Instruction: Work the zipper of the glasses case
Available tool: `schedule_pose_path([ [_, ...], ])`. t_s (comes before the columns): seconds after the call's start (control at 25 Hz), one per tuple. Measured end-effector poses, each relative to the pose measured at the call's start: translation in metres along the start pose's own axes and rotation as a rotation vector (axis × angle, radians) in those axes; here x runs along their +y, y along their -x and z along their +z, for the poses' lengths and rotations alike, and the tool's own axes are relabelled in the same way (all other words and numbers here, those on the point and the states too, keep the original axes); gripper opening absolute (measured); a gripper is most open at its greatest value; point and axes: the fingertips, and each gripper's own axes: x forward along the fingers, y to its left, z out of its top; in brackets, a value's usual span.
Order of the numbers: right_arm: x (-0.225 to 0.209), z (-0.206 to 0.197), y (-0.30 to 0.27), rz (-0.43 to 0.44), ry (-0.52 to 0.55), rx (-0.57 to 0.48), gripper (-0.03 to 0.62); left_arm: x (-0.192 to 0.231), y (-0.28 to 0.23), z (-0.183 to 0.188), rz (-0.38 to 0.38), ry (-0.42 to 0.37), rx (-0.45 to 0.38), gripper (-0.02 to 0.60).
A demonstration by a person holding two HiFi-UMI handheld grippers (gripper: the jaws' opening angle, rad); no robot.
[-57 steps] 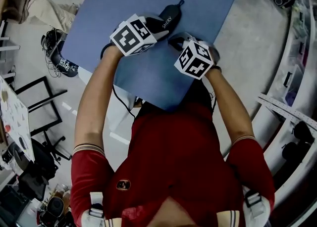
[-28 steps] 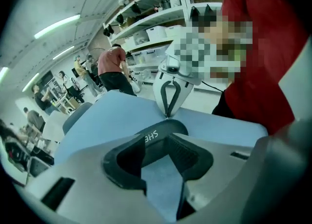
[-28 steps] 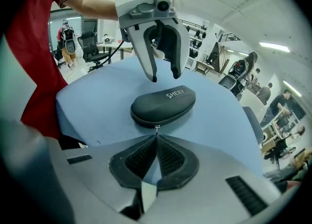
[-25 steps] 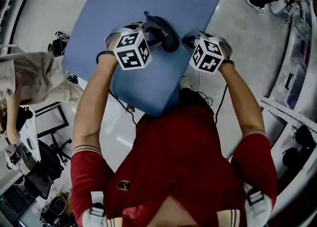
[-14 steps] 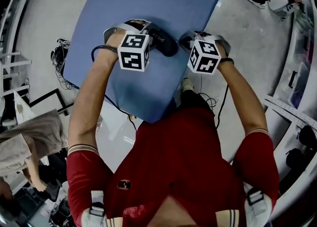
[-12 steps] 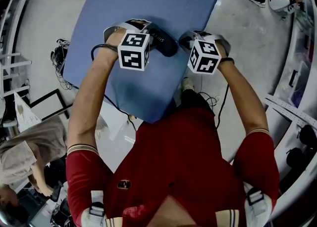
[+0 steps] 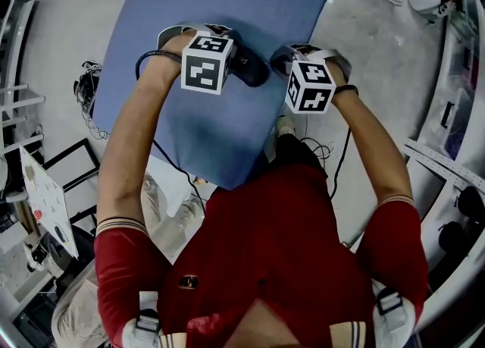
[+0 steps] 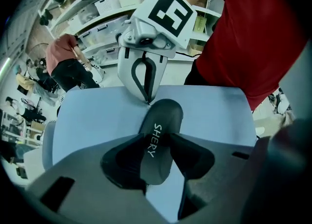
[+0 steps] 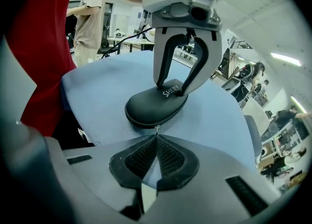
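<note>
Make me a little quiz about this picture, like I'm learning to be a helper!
1. True or false: the right claw is wide open.
2. Between the jaws of the left claw sits: A) a spoon B) the glasses case C) nothing
3. What colour is the table?
Key: 1 false, it is shut on the zipper pull. 2 B; those jaws have just been opening. 3 blue.

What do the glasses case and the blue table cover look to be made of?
Glasses case: probably a moulded foam or fabric-covered shell in matte black. It has a smooth rounded dome, no shine, white printed lettering and a zipper seam round its edge.
Blue table cover: likely a soft mat or cloth with a matte finish. Its edges curve down softly, with no glare.
</note>
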Motion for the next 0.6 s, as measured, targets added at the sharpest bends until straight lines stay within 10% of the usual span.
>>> schedule_pose_path([
  [0.6,0.022,-0.002,0.013,0.015,-0.125,0.004,0.0,0.005,-0.001,-0.001,0.012,0.062,-0.085,0.155],
])
